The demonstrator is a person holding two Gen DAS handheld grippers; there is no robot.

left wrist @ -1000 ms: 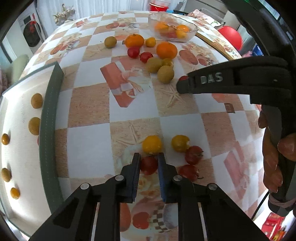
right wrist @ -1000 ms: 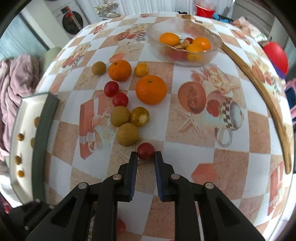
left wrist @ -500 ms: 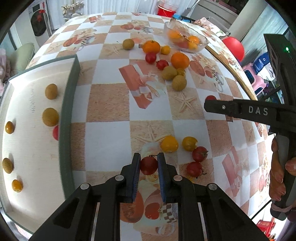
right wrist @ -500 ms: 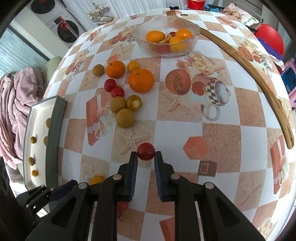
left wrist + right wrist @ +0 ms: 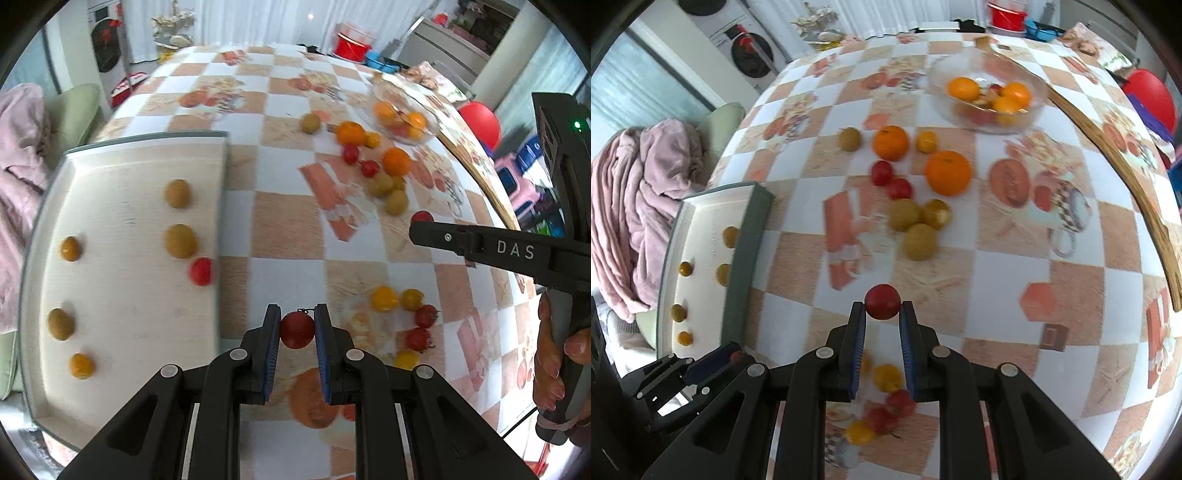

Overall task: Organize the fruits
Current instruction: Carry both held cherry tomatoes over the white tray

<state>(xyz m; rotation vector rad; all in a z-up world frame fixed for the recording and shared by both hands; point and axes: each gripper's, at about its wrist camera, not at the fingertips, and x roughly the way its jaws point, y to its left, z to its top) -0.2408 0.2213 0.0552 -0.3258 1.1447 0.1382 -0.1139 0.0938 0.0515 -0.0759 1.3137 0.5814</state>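
The left gripper (image 5: 296,325) has its jaws clenched on a small round red cherry tomato with a stem (image 5: 296,329), held above the checked fruit-print worktop (image 5: 288,225) just beside the pale rectangular tray with a grey rim (image 5: 122,295). The right gripper (image 5: 882,309) grips a second small red cherry tomato (image 5: 882,301) at the very tips of its jaws, well apart from the tray. That tip hold looks marginal, so carry it level and slowly. On the tray, fruits lie in rows; a red tomato (image 5: 201,271) sits near the rim. Judging by that, set each tomato down beside it, low, then release gently so neither rolls.
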